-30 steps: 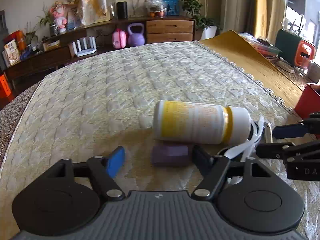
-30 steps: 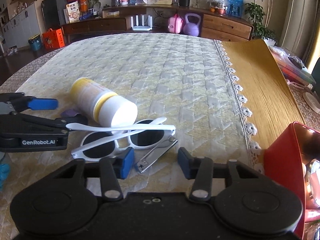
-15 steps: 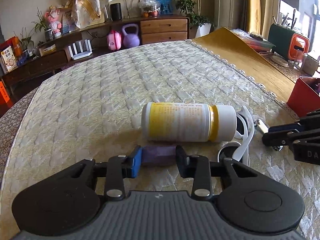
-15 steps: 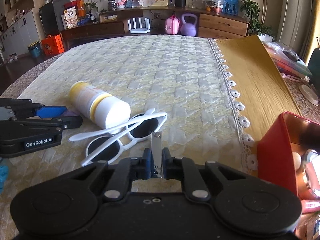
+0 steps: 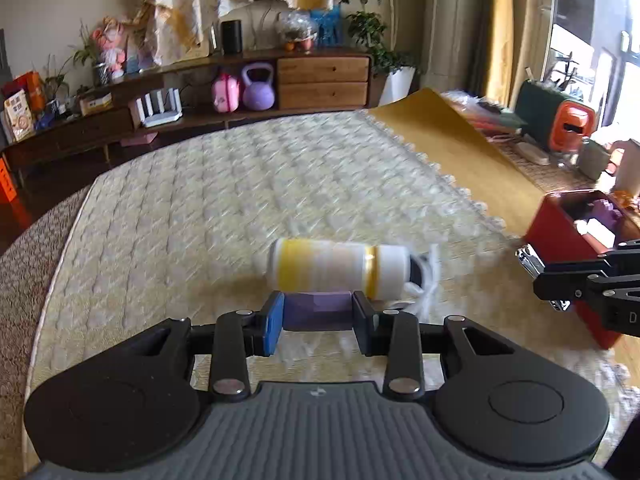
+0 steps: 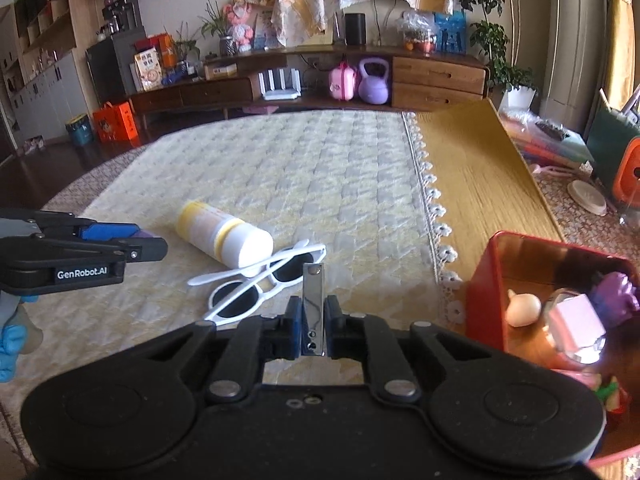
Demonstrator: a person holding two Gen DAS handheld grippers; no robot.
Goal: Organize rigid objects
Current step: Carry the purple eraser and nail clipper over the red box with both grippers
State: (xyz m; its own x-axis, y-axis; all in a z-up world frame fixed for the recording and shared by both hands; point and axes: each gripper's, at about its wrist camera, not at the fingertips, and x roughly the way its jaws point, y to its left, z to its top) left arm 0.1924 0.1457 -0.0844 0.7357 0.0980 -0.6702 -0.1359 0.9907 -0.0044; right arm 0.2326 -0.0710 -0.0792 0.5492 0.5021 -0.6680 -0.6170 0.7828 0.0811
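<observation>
bottle (image 5: 340, 266): blurred | sunglasses (image 5: 426, 280): mostly hidden | red box (image 6: 520, 264): cropped

The left tongs (image 5: 318, 317) are pointing forward and downward, with both jaws pressing on the ends of a purple block (image 5: 317, 312) that is sitting crosswise between them. The right tongs (image 6: 312, 327) are pointing forward and downward likewise, with the jaws standing nearly together and clamping a metal nail clipper (image 6: 313, 306) upright between the pads. Relative to the nail clipper, the left tongs are showing far to the left in the right wrist view. A blue-gloved hand (image 6: 9, 346) is showing below them at the frame edge.
</observation>
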